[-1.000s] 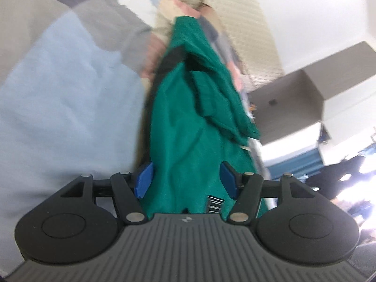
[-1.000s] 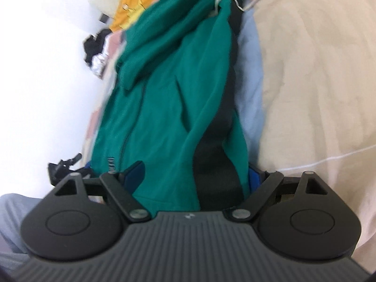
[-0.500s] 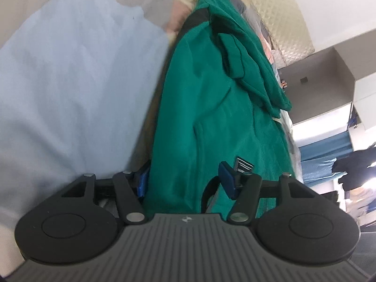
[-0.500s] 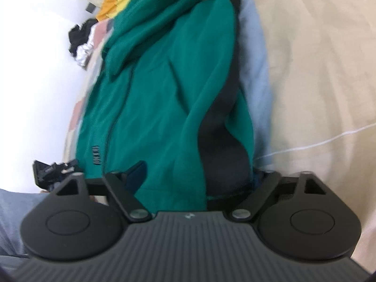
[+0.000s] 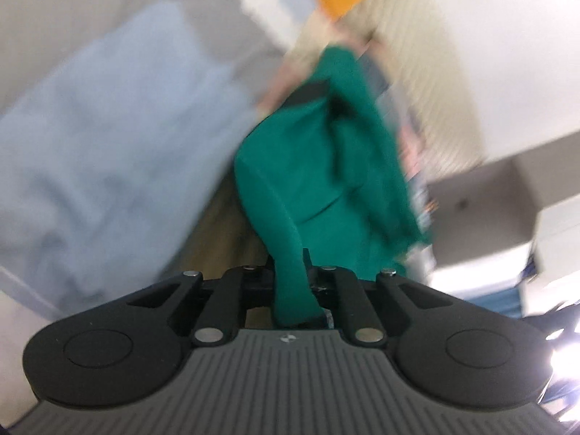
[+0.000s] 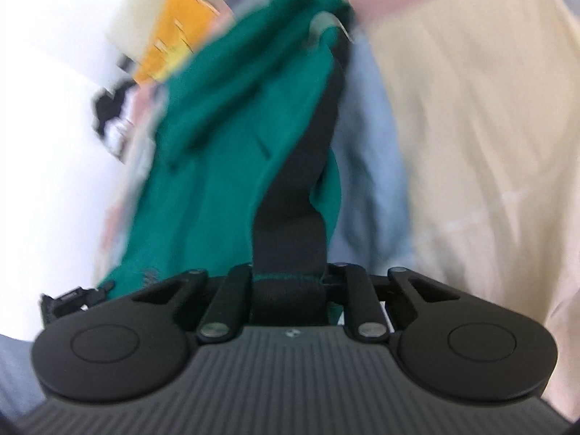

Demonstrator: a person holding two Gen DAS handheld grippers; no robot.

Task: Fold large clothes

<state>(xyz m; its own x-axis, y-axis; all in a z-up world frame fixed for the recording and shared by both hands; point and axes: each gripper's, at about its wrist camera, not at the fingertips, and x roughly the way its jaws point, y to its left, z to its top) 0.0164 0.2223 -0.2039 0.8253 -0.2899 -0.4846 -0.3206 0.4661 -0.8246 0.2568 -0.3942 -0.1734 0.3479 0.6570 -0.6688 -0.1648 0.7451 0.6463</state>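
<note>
Pale blue bed sheet (image 5: 108, 152) spread beside cream quilted blanket (image 6: 471, 116); crumpled orange-yellow cloth (image 6: 174, 36) farther back; grey boxy cabinet (image 5: 482, 203) against white wall (image 5: 489, 36).

light: bright daylight | glare: blown-out white at frame edges | blur: heavy motion smear | edges: fisheye bending

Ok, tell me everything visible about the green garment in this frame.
The green garment looks like soft fleece-like fabric, teal green with a black side panel. It lies stretched lengthwise over a light blue sheet. The left gripper is shut on a bunched green edge, and the right gripper on the black-panelled hem. Both views are motion-blurred.
</note>
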